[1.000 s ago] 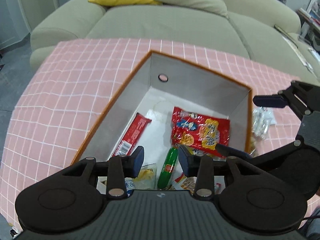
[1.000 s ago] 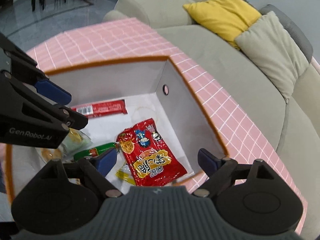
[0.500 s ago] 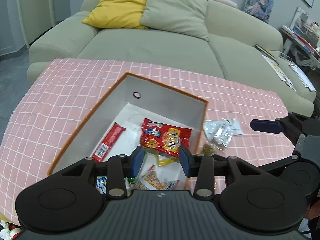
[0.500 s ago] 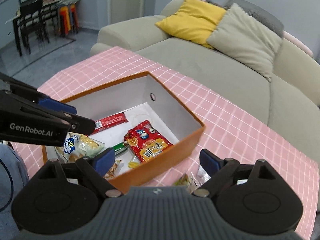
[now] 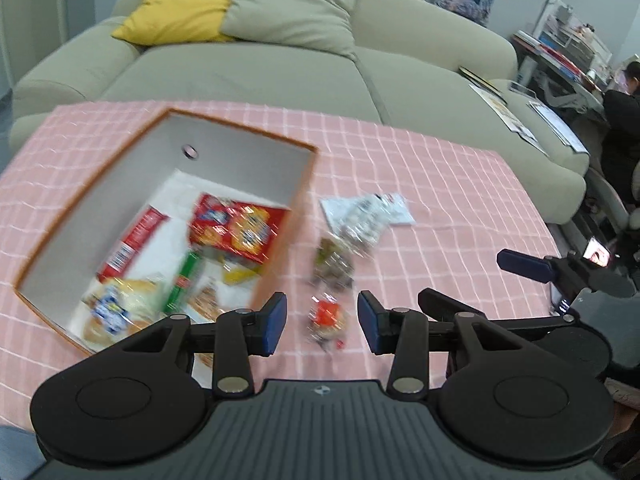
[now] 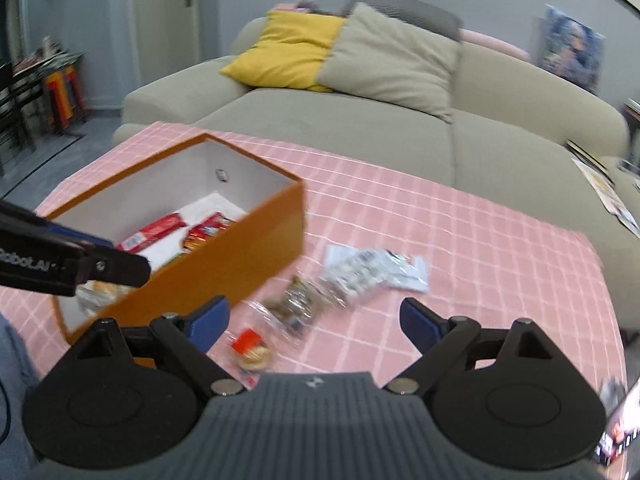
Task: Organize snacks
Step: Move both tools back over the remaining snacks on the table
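An orange box (image 5: 304,184) with a white inside stands on the pink checked cloth and holds a red packet (image 5: 236,228), a red bar (image 5: 132,244), a green sausage (image 5: 184,280) and a bread packet (image 5: 116,312). Right of the box (image 6: 224,264), three packets lie loose on the cloth: a white one (image 5: 366,210) (image 6: 372,270), a brownish one (image 5: 334,264) (image 6: 300,300) and a small red-labelled one (image 5: 326,318) (image 6: 250,346). My left gripper (image 5: 321,322) (image 6: 116,256) hovers above the small packet, partly open and empty. My right gripper (image 6: 314,318) (image 5: 476,282) is wide open and empty, above the cloth by the loose packets.
A grey-green sofa (image 6: 360,132) with a yellow cushion (image 6: 288,52) and a grey cushion (image 6: 392,60) runs along the table's far side. Papers (image 5: 516,120) lie on its right end. A person (image 5: 620,120) sits at a desk far right. A phone (image 6: 616,428) shows at the lower right.
Both grippers have drawn back out of the box and swung right. The loose packets on the cloth have come into view. The right gripper's view has rolled level.
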{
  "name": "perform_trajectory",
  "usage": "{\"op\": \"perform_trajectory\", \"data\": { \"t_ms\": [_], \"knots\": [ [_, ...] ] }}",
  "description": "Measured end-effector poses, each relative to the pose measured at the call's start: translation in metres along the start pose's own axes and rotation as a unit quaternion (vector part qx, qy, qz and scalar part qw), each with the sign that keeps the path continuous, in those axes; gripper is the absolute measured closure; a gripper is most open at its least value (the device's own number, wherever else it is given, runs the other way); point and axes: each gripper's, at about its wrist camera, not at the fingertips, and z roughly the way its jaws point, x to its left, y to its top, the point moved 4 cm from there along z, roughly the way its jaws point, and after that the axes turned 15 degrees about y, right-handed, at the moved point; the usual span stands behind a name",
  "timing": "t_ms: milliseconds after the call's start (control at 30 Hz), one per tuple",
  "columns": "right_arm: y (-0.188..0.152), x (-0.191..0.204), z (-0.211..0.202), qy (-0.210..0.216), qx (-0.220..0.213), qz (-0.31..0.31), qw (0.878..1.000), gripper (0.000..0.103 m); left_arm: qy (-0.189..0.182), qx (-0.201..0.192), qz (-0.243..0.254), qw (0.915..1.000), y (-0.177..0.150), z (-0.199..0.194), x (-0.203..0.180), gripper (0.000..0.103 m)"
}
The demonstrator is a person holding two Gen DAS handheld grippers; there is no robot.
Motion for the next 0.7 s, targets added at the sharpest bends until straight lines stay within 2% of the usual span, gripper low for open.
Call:
{"op": "perform_trajectory", "data": {
  "t_ms": [167, 267, 400, 500, 700],
  "knots": [
    [-0.045, -0.022, 0.0, -0.039, -0.015, 0.035, 0.998, 0.016, -0.008, 0.013, 0.022, 0.9996, -0.029, 0.02, -0.027, 0.054],
    [-0.068, -0.03, 0.008, -0.05, -0.002, 0.038, 0.998, 0.023, -0.004, 0.016, 0.035, 0.9993, -0.045, 0.036, -0.037, 0.054],
    [-0.077, -0.04, 0.022, -0.036, 0.014, 0.051, 0.998, 0.029, -0.002, 0.031, 0.021, 0.9993, -0.054, 0.058, -0.04, 0.054],
    [-0.079, -0.042, 0.035, -0.028, 0.022, 0.057, 0.998, 0.031, 0.011, 0.018, 0.004, 0.9998, -0.05, 0.069, -0.04, 0.054],
    [-0.074, -0.039, 0.059, -0.005, 0.022, 0.027, 0.999, 0.035, 0.047, 0.004, 0.028, 0.9985, -0.041, 0.099, -0.051, 0.054]
  ]
}}
